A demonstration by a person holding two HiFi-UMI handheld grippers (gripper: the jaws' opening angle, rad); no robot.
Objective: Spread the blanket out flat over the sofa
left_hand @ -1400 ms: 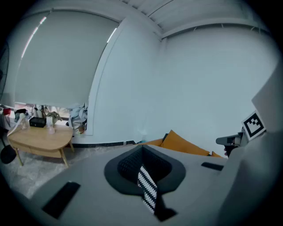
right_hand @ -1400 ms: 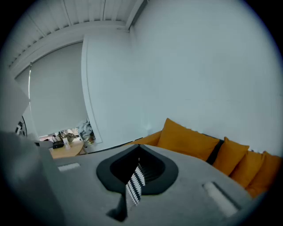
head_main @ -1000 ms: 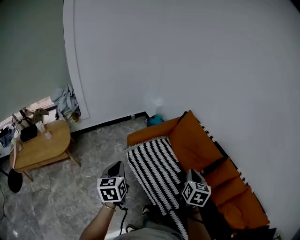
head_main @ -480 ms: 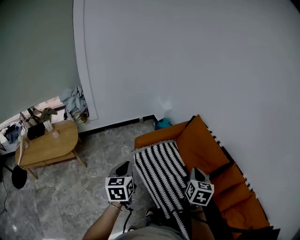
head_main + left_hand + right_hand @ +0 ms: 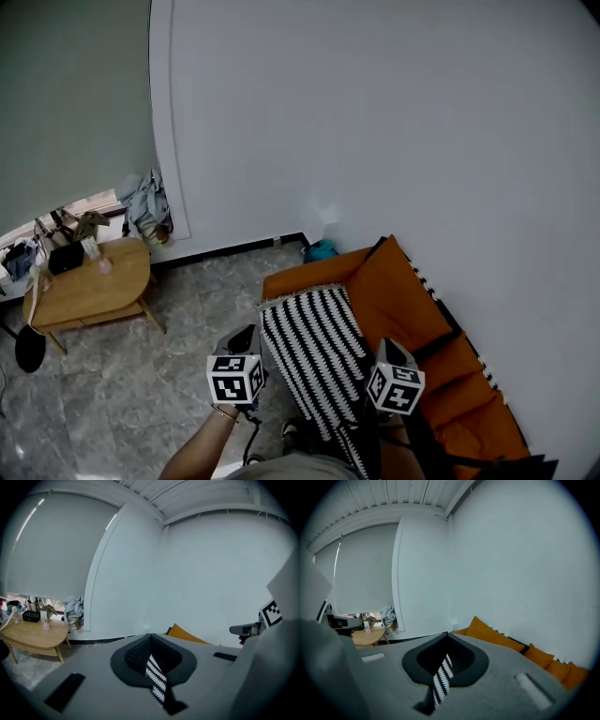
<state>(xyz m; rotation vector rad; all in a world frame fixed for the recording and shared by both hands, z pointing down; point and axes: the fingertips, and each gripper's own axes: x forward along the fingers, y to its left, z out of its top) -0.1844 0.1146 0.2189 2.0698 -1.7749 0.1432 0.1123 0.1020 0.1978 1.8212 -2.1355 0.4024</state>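
Against white wall, orange sofa, striped blanket, stone floor, wooden table.

Legible text, labels, brands, numbers, signs: none. Left marker cube, at 7 o'clock in the head view, and right marker cube, at 5 o'clock — black-and-white square code patterns only, no letters or digits.
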